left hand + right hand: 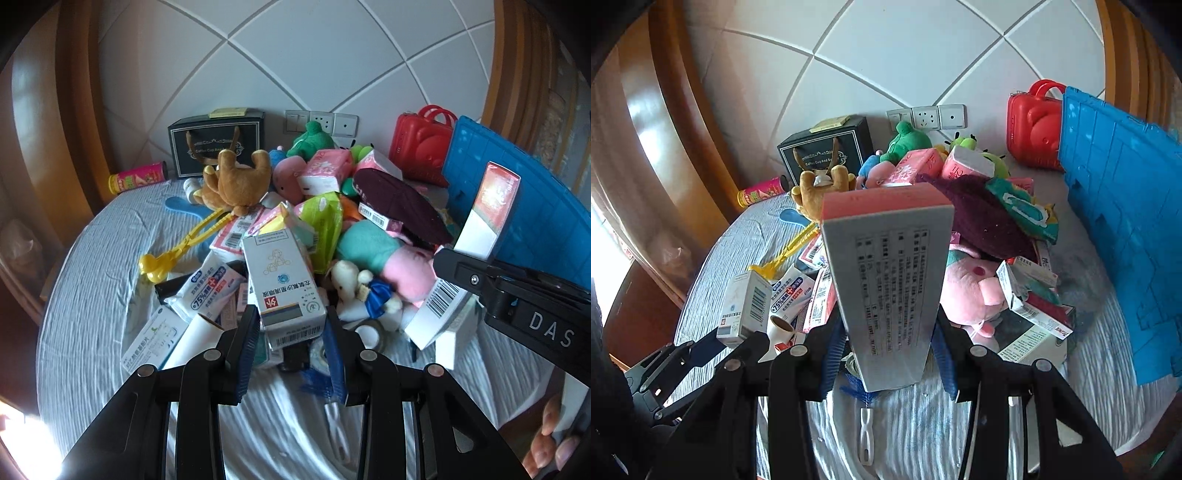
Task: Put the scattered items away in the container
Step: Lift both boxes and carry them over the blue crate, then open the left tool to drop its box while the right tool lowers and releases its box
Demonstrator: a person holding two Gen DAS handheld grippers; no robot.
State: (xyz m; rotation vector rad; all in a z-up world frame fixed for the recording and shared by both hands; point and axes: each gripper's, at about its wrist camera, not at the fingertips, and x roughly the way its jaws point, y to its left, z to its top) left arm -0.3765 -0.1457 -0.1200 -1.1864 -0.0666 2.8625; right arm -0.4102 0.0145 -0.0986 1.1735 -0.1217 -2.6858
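A pile of boxes, plush toys and packets (pixel 332 229) lies on the striped bed. My left gripper (pixel 291 325) is shut on a white medicine box (pixel 282 280) and holds it over the pile's near edge; the box also shows in the right wrist view (pixel 746 306). My right gripper (pixel 886 347) is shut on a long red and white box (pixel 890 280), held up above the pile; it shows in the left wrist view (pixel 489 210) beside the blue crate (pixel 528 206). The crate (pixel 1123 229) stands tilted at the right.
A red toy case (pixel 421 147) and a black gift bag (pixel 218 144) stand against the white padded headboard. A pink can (pixel 138 177) lies at the back left. A yellow clip toy (pixel 177 243) and a brown plush (pixel 236 181) lie left of the pile. Bare sheet (pixel 92 295) at left.
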